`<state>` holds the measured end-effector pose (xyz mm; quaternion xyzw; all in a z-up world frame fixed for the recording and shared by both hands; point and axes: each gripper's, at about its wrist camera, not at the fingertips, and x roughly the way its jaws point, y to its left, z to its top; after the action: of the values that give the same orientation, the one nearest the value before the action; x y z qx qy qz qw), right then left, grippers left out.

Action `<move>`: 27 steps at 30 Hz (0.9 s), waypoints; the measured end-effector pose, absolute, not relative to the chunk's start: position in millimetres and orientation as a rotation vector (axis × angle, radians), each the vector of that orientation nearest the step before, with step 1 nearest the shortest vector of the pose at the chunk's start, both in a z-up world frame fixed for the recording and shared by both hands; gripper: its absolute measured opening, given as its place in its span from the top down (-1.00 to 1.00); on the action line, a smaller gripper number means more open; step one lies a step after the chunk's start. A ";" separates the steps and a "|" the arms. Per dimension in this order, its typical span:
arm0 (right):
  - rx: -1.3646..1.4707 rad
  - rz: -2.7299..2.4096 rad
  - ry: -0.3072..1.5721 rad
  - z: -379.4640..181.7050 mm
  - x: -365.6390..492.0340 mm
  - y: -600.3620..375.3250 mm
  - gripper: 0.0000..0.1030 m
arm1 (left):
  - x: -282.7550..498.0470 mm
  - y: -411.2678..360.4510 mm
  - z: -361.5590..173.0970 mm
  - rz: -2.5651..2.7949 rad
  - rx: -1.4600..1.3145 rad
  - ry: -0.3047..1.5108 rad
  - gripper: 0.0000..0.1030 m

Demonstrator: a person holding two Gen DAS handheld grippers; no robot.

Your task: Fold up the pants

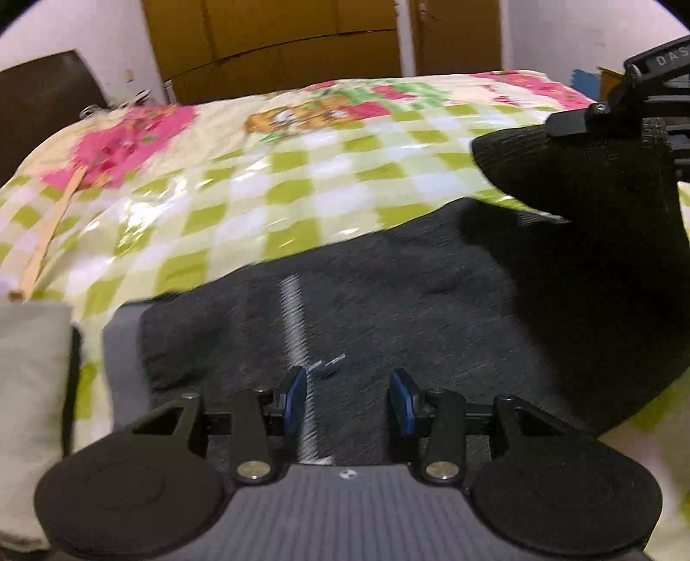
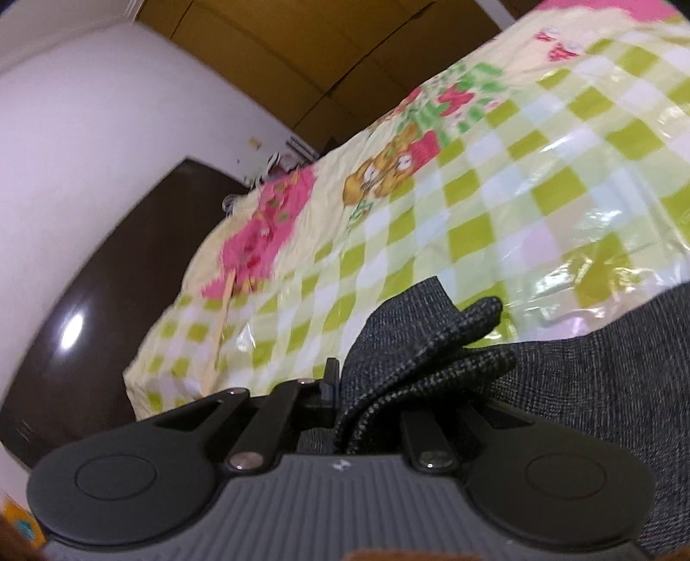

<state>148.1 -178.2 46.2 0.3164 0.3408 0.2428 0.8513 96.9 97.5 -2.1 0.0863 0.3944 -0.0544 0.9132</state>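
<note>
The dark grey knitted pants (image 1: 388,293) lie on a shiny plastic sheet with green and white squares (image 1: 267,181). The sheet also has pink flowers and a little brown bear picture (image 2: 379,177) on it. The pants take up the near part of the sheet, and a silver zipper line (image 1: 295,319) runs down them.

The left gripper (image 1: 349,397) is just above the pants. Its two blue pads (image 1: 295,395) stand apart with only cloth seen below them, so it is open and holds nothing.

The right gripper (image 2: 345,401) is closed on a bunched fold of the pants (image 2: 414,367). The cloth sticks out from between its black fingers in thick folds. In the left camera view, the right gripper (image 1: 573,123) shows at the far right, lifting a corner of the pants up off the sheet.

A thin pale wooden stick (image 1: 47,228) lies on the sheet at the left side. A light grey cloth (image 1: 30,388) sits near the left edge. Behind the sheet are a white wall (image 2: 108,121), brown wooden doors (image 1: 280,39) and a dark brown board (image 2: 108,280).
</note>
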 end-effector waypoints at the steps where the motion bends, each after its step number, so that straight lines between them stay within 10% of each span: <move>1: 0.641 0.516 0.721 47.3 147.9 -171.3 0.85 | 95.4 105.4 -4.1 -0.099 0.165 0.820 -0.07; 27: -0.345 0.670 0.654 23.6 114.4 52.1 0.84 | 76.0 158.1 -20.0 -0.101 0.034 0.824 -0.19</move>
<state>114.4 52.1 23.6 -0.1654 0.3135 0.3213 0.8781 76.0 158.1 -20.0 0.0166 0.4003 -0.0490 0.9149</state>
